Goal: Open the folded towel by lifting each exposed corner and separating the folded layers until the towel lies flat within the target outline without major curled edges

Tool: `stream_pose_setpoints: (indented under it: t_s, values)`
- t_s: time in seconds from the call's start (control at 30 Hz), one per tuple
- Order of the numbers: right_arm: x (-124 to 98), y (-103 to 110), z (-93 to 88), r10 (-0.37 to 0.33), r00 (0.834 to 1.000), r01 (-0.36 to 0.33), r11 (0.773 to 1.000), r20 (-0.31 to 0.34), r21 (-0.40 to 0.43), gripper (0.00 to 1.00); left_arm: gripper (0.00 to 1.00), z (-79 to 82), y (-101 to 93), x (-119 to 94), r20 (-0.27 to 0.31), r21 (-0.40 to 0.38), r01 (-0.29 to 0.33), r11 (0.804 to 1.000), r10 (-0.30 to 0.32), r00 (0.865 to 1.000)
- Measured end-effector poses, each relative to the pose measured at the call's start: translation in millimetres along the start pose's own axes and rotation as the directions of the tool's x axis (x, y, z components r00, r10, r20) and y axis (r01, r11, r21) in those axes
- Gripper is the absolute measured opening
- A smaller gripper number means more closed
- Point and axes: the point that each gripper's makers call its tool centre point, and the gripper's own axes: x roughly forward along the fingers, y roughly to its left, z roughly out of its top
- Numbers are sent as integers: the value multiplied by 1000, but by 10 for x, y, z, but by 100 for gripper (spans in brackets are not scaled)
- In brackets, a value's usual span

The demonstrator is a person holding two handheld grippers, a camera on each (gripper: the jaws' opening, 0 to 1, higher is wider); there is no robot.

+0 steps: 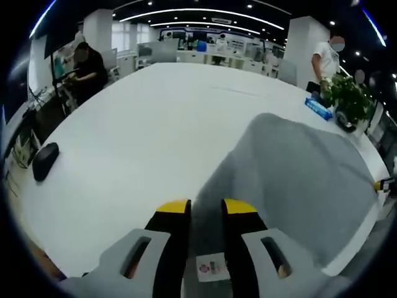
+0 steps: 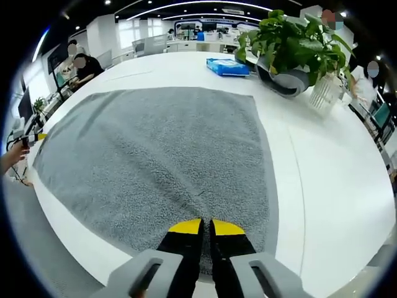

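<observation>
You are at the spreading step: the towel (image 2: 161, 161) is opened to a single wide grey sheet on the white tabletop (image 2: 329, 180), and each of your tongs grips its near edge. The right tongs (image 2: 206, 227) are clenched on the near hem, yellow tips almost together with pile bunched between them. The left tongs (image 1: 206, 207) stand a little wider, with a strip of towel running up between the jaws, so they look to be pinching a near corner or edge, tag (image 1: 211, 267) showing below. I cannot make out a target outline in either view, so whether the towel sits inside it is not something you can confirm from here. The next move, as I judge it, calls for drawing both holds apart and toward you to take out slack, then laying the edge down flat before letting go; watch that the hem does not curl under as you release. The right gripper view gives you the full spread, with the far edge lying straight, plus the plant (image 2: 291, 40) and blue box (image 2: 227, 66) beyond it at far right. The left gripper view shows instead the bare tabletop to the left, a dark mouse (image 1: 44, 161) near its edge, and the towel rising in a lifted fold.
</observation>
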Motion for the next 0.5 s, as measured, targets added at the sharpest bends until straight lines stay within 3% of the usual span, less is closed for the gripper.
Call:
stream_pose_setpoints:
  t_s: [0.23,0.4,0.5]
  values:
    - [4,4,0,-4,1000,4,1000,-10,-6,1,21,195,-219,311,-17,62,49,997,-48,999]
    - [6,1,2,-5,1000,5,1000,-6,-4,1,20,199,-341,441,-43,73,60,996,-57,997]
    - [4,-2,2,-6,1000,6,1000,-2,2,1,14,186,-364,461,-47,87,45,995,-41,998]
